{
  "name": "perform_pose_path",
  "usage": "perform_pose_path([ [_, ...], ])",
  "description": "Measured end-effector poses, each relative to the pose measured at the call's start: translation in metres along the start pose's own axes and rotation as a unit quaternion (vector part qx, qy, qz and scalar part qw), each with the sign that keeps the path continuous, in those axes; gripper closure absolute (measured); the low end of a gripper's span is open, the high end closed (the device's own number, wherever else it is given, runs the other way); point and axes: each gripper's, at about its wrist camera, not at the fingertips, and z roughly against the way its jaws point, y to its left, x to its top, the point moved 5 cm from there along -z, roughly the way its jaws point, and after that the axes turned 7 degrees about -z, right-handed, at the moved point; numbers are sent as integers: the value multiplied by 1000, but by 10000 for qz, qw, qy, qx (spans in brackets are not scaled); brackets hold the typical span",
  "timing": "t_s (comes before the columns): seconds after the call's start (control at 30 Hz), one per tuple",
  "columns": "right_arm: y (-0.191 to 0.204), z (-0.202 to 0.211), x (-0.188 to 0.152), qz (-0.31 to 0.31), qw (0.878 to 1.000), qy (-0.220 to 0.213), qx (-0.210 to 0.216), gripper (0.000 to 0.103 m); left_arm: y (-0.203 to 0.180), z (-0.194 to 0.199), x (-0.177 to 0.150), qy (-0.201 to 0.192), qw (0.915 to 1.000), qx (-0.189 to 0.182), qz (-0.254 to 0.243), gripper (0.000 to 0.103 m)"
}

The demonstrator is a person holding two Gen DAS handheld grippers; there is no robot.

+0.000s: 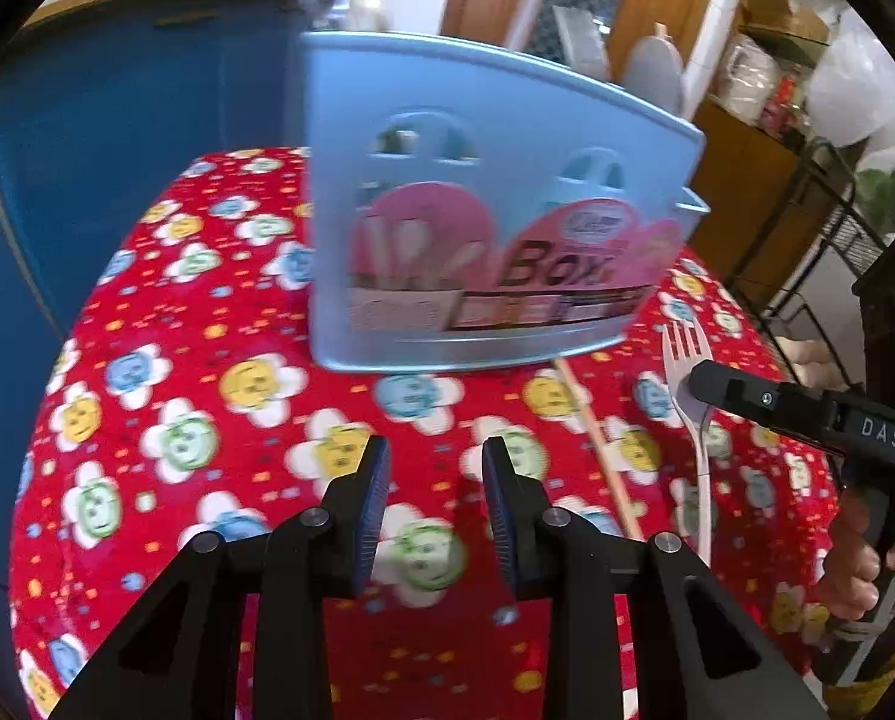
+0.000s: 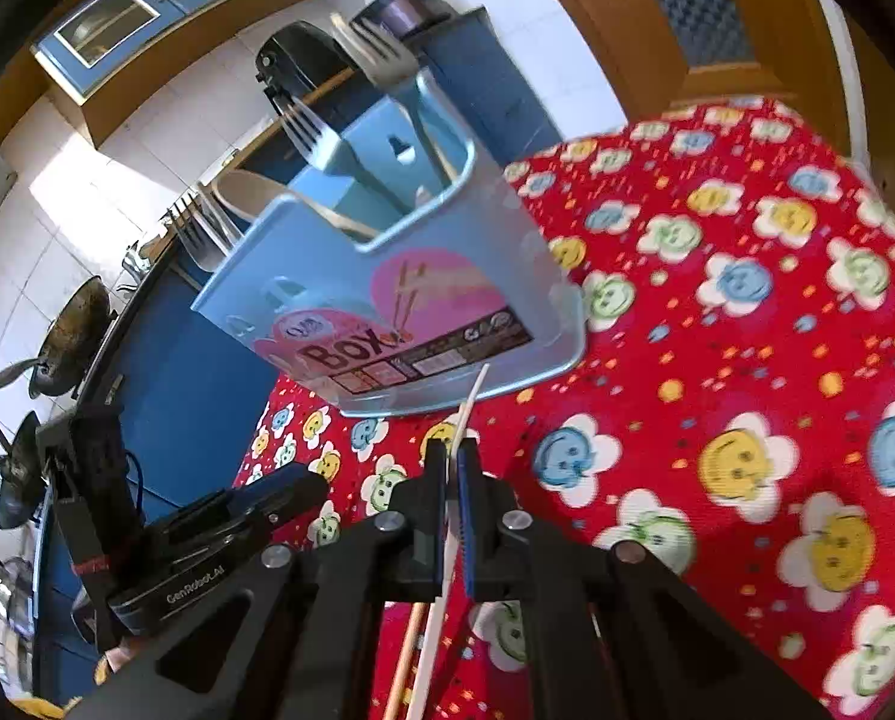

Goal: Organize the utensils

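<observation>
White plastic fork (image 1: 690,396) pinched in right tongs (image 2: 452,456), left tongs (image 1: 432,468) agape, blue utensil box (image 1: 483,210) ahead.

The left gripper (image 1: 432,504) hangs low at the near edge, its 2 fingers parted around nothing. The right gripper (image 2: 452,468), to its right, is pinched closed, a bare hand (image 1: 867,564) wrapping its handle.
</observation>
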Motion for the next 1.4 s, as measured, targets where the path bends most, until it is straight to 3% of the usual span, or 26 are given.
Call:
perform_pose_path([
  [0.27, -6, 24, -2, 98, 9997, -190, -115, 98, -45, -15, 14, 216, 9988, -279, -347, 71],
  [0.47, -14, 35, -4, -24, 9996, -271, 40, 98, -67, -27, 19, 438, 9968, -211, -627, 71],
  [0.83, -23, 49, -8, -152, 9987, -401, 281, 98, -80, -57, 18, 1053, 9922, -30, -671, 72],
  [0.93, -23, 50, -9, -129, 9986, -397, 318, 98, -82, -61, 18, 1092, 9913, 85, -734, 76],
  [1.03, -23, 50, -9, -112, 9985, -387, 369, 98, -83, -64, 20, 1146, 9907, 106, -730, 93],
  [1.4, -19, 52, -13, -119, 9982, -402, 432, 98, -65, -50, 16, 856, 9955, -335, -228, 99],
])
